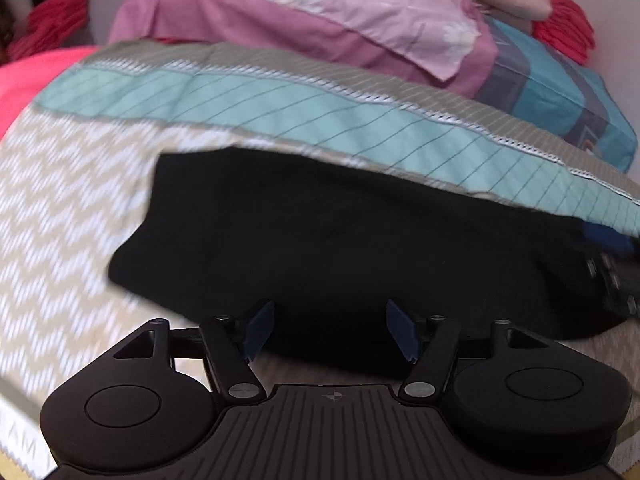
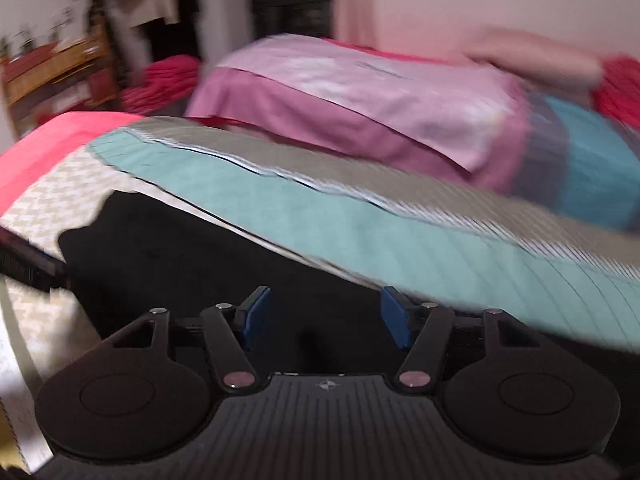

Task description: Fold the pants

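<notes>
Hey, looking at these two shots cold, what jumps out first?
The black pants dominate, lying folded on the zigzag bedspread just ahead of the open left gripper. Behind them runs a teal band, then the pink pillow at the head. The right gripper is also open over the pants.

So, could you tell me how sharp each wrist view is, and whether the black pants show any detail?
Left wrist view: mild smear on the zigzag bedspread; black pants a near-featureless dark mass. Right wrist view: much heavier motion blur across the teal band and pink pillow; pants equally dark. Both show fisheye bending.
</notes>
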Available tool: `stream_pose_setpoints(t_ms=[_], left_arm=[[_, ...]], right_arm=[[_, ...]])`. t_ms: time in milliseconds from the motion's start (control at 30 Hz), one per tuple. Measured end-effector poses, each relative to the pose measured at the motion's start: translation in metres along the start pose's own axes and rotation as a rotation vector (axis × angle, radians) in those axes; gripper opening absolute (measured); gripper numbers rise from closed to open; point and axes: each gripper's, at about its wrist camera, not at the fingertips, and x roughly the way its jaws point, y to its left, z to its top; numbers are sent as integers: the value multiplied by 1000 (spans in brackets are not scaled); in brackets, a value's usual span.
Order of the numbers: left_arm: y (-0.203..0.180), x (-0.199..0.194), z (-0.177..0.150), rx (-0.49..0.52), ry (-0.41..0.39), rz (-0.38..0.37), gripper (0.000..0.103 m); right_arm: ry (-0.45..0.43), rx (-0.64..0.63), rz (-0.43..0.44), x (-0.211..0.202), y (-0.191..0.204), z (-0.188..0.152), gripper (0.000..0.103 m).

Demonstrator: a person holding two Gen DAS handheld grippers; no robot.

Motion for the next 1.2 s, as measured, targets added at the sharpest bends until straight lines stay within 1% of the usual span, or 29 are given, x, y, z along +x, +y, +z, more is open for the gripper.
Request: stream_pose_setpoints(t_ms=[33, 67, 100, 133, 167, 200, 233, 267, 300, 367, 400, 433, 467, 500, 533, 600, 667, 733, 833, 900, 933, 967, 1000, 1033, 1067, 1100, 1133, 1167, 1200], left_arm=[[-8, 8, 8, 13, 0, -10, 103], [-17, 18, 15, 28, 2, -15, 103], [-25, 29, 22, 41, 11, -7, 103], [-32, 40, 28, 55, 24, 2, 103], [-38, 52, 32, 74, 37, 11, 103], [-41, 63, 35, 85, 50, 36, 103], [-44, 73, 37, 91, 61, 62, 103], [-45, 77, 37, 93, 57, 59, 103], [-47, 79, 39, 88, 53, 48, 103], [-50, 82, 41, 83, 66, 64, 103], [-51, 83, 42, 78, 73, 70, 103], [-52, 85, 44, 71, 81, 70, 103], [-52, 87, 46, 65, 91, 68, 103], [-52, 89, 49, 63, 102, 67, 103], [-53, 91, 50, 63, 111, 66, 103], [-55, 95, 50, 69, 118, 57, 103], [-58, 96, 50, 89, 117, 64, 103], [-57, 96, 48, 101, 113, 56, 103], [-54, 93, 46, 116, 112, 27, 103], [-51, 91, 43, 127, 113, 5, 103], [-50, 90, 43, 129, 113, -5, 103], [-48, 90, 42, 130, 113, -16, 103], [-47, 89, 42, 132, 112, -25, 103], [-46, 88, 42, 135, 113, -33, 103], [-45, 88, 42, 137, 116, -42, 103], [-43, 87, 42, 139, 116, -49, 103], [-42, 86, 42, 139, 117, -56, 103], [-41, 86, 42, 139, 116, -63, 103], [-40, 85, 42, 137, 116, -69, 103]], right_arm=[[38, 38, -12, 1, -19, -10, 69], [70, 74, -45, 2, -40, -19, 67], [73, 112, -94, 2, -62, -27, 64], [55, 162, -143, -1, -86, -32, 63], [36, 234, -219, -7, -110, -35, 63], [3, 326, -280, -17, -133, -38, 63], [-34, 426, -333, -29, -152, -41, 65], [-58, 517, -357, -41, -166, -44, 64], [-77, 575, -292, -50, -174, -47, 62], [-84, 591, 0, -60, -170, -52, 63], [-59, 561, 149, -60, -156, -53, 65], [-21, 511, 281, -57, -138, -55, 70], [23, 447, 390, -53, -115, -57, 70], [64, 374, 468, -47, -89, -60, 71], [97, 296, 524, -40, -63, -63, 71], [105, 168, 580, -26, -18, -71, 72], [100, 104, 577, -9, 11, -76, 71], [81, 106, 562, 9, 21, -77, 71], [3, 112, 539, 30, 28, -65, 71], [-56, 180, 534, 42, 25, -59, 72], [-39, 248, 560, 51, 22, -58, 72], [-2, 302, 632, 59, 21, -59, 72], [59, 315, 736, 65, 22, -62, 72], [151, 301, 845, 71, 24, -65, 76], [188, 269, 877, 72, 26, -69, 76], [156, 221, 847, 69, 26, -69, 75], [149, 202, 823, 71, 25, -66, 72], [136, 243, 805, 76, 18, -61, 71], [107, 322, 784, 82, 10, -56, 71]])
